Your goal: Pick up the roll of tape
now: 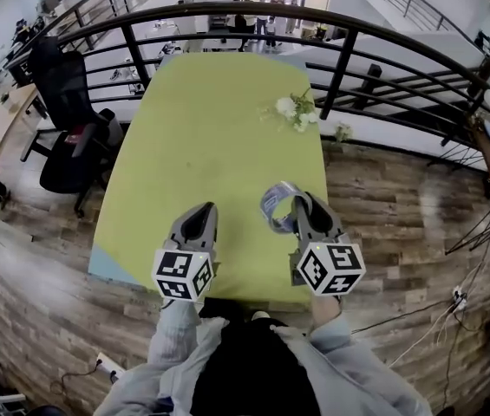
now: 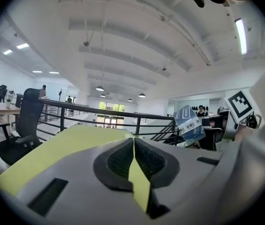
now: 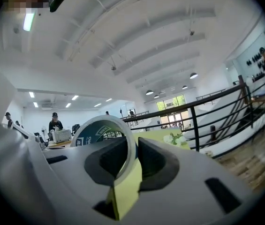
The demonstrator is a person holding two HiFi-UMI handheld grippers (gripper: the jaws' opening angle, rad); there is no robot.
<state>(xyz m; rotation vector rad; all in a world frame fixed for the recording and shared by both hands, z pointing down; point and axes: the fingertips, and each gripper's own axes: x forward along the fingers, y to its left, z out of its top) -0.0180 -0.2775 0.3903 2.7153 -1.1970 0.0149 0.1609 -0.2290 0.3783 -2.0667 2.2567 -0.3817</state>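
R claw is narrow, pads clamped on the roll of tape. The roll stands on edge w/ one wall of the ring pinched btw the pads, it seems, and the rest of the ring arcs off to the left of the right gripper view, teal print on its inner face. In head view this claw is lower right of centre, roll sticking out at its tip, over the near right part of the yellow-green worktop.

L claw is pressed together w/ nothing in it. In head view it's lower left of centre, beside the R claw but apart.

Further out, white flowers lie upper right on the worktop, well apart from both claws. A dark railing curves across the top, and a black office chair is at left.

Step, as I read it: grasp made, roll looks clear of the worktop, so pickup is at or near done. Next move calls for a firm, level hold, since a roll pinched by one thin wall could pivot or slip.
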